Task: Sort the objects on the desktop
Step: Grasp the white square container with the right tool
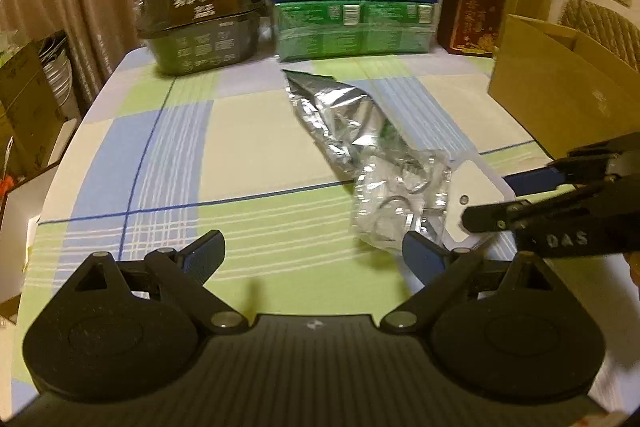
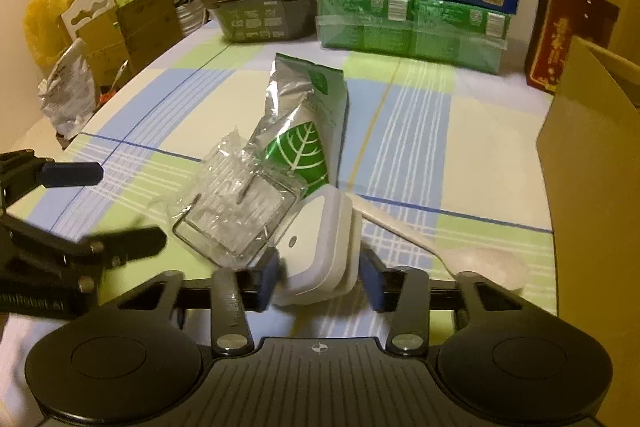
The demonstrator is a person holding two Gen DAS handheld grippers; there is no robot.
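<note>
The white charger (image 2: pixel 320 247) lies at the near edge of the checked surface (image 2: pixel 420 131), straight ahead of the right tool (image 2: pixel 320 277) and between its two blue pads. The left pad (image 2: pixel 268 277) looks to be touching or nearly touching the charger's side, while the right pad (image 2: pixel 374 279) stands a little off the other side, so I judge this a narrowing grip not yet made, and I cannot say the pads press on it. The charger's flat face tilts up towards the camera, and its longer side runs roughly away from the tool, so the pads meet it across its shorter width.

The left tool (image 1: pixel 314 253) hangs wide open with nothing in it. The charger (image 1: pixel 476 205) sits off to its right, and the right tool (image 1: pixel 496 195) reaches it from that side. The right hand is plainly the nearer one.

Just beyond the charger lie a clear plastic pack (image 2: pixel 236 203) and a silver and green pouch (image 2: pixel 304 123), the pouch's length running away towards the stacked boxes (image 2: pixel 416 7). A white spoon (image 2: pixel 440 247) lies to the charger's right. An open cardboard box (image 2: pixel 592 147) stands at the right edge of the surface, a likely place for sorted things.
</note>
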